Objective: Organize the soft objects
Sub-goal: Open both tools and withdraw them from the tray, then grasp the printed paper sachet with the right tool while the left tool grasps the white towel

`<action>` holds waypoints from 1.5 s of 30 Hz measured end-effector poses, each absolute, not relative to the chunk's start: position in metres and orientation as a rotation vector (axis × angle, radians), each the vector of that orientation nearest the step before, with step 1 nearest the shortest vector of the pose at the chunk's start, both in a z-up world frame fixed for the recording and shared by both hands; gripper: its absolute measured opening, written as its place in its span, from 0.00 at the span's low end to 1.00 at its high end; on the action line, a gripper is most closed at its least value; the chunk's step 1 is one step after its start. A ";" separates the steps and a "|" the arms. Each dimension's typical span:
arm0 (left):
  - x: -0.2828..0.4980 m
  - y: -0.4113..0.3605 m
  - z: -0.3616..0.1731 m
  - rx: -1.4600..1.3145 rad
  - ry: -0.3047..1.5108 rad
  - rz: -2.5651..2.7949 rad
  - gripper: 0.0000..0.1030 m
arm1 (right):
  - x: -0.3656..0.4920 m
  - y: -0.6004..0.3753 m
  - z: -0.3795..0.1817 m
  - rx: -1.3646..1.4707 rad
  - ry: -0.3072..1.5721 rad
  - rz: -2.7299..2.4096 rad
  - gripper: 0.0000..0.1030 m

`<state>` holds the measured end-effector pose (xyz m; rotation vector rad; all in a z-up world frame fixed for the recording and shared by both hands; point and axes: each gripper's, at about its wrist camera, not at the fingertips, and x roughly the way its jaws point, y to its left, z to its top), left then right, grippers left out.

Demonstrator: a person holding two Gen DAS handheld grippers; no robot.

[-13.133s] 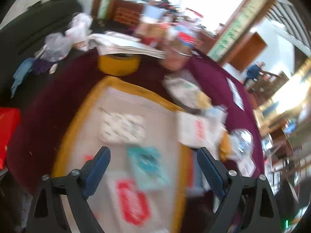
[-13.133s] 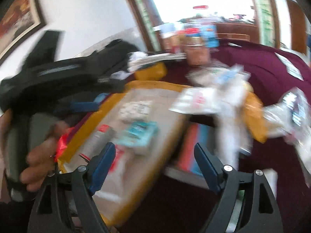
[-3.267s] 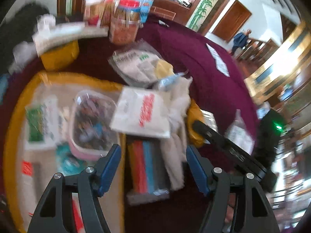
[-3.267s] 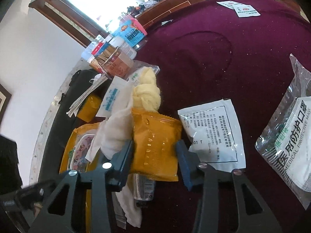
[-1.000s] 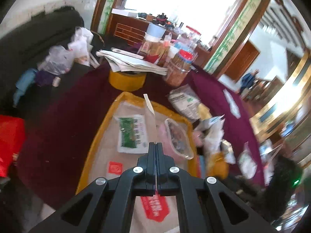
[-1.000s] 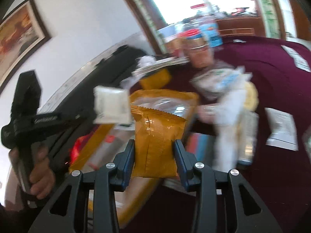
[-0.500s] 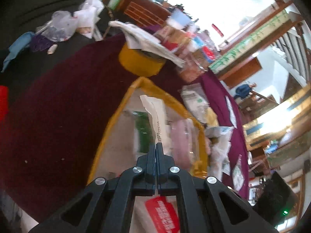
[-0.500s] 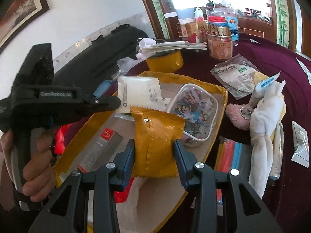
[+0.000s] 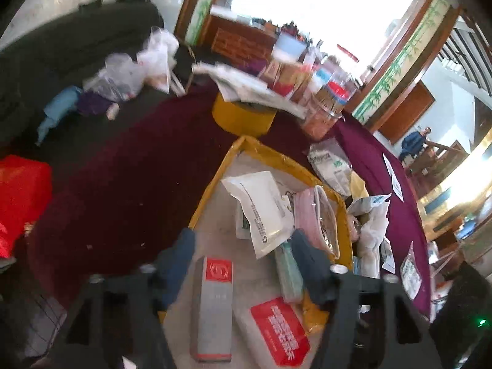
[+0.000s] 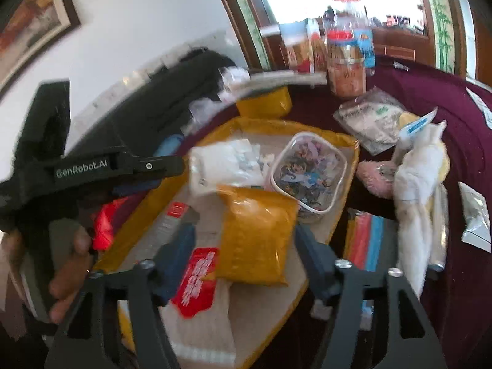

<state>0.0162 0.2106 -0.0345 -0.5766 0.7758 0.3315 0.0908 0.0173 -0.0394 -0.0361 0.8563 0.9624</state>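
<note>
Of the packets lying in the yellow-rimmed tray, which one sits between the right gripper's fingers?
The orange packet. It lies between the right gripper's open jaws, which have just been opening, untouched by either; the white packet and red-labelled packet lie outside them.

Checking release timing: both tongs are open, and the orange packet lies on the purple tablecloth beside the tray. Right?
Not quite. The right wrist view shows the orange packet lying inside the yellow-rimmed tray, not on the tablecloth. Both the left tongs and right tongs are open.

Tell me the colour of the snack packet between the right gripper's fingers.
Mustard yellow snack packet, clearest in the right wrist view.
</note>
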 end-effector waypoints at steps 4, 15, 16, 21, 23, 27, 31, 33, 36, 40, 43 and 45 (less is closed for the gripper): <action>0.004 0.178 -0.029 -0.539 0.780 0.285 0.68 | 0.081 -0.026 -0.036 0.041 0.832 0.928 0.74; 0.025 0.070 -0.020 -0.412 0.833 0.077 0.72 | 0.090 -0.132 -0.054 0.254 0.921 0.787 0.80; 0.028 0.065 -0.021 -0.409 0.843 0.068 0.72 | 0.092 -0.138 -0.054 0.270 0.923 0.783 0.80; 0.042 0.047 -0.022 -0.396 0.879 0.044 0.72 | 0.101 -0.164 -0.051 0.322 0.910 0.762 0.80; 0.049 0.043 -0.023 -0.391 0.892 0.040 0.72 | 0.109 -0.173 -0.052 0.339 0.908 0.736 0.80; 0.058 0.037 -0.025 -0.395 0.909 0.030 0.72 | 0.129 -0.188 -0.055 0.395 0.917 0.704 0.80; 0.066 0.034 -0.027 -0.391 0.908 0.020 0.72 | 0.151 -0.191 -0.055 0.386 0.921 0.680 0.80; 0.069 0.034 -0.027 -0.399 0.913 0.027 0.72 | 0.163 -0.190 -0.055 0.357 0.925 0.653 0.80; 0.073 0.033 -0.028 -0.408 0.921 0.013 0.72 | 0.186 -0.184 -0.058 0.333 0.945 0.617 0.80; 0.078 0.033 -0.027 -0.401 0.920 0.020 0.72 | 0.216 -0.170 -0.060 0.293 0.967 0.582 0.80; 0.083 0.036 -0.028 -0.403 0.926 0.021 0.72 | 0.242 -0.162 -0.072 0.282 1.013 0.541 0.80; 0.086 0.038 -0.028 -0.400 0.923 0.030 0.72 | 0.257 -0.156 -0.084 0.253 1.042 0.517 0.78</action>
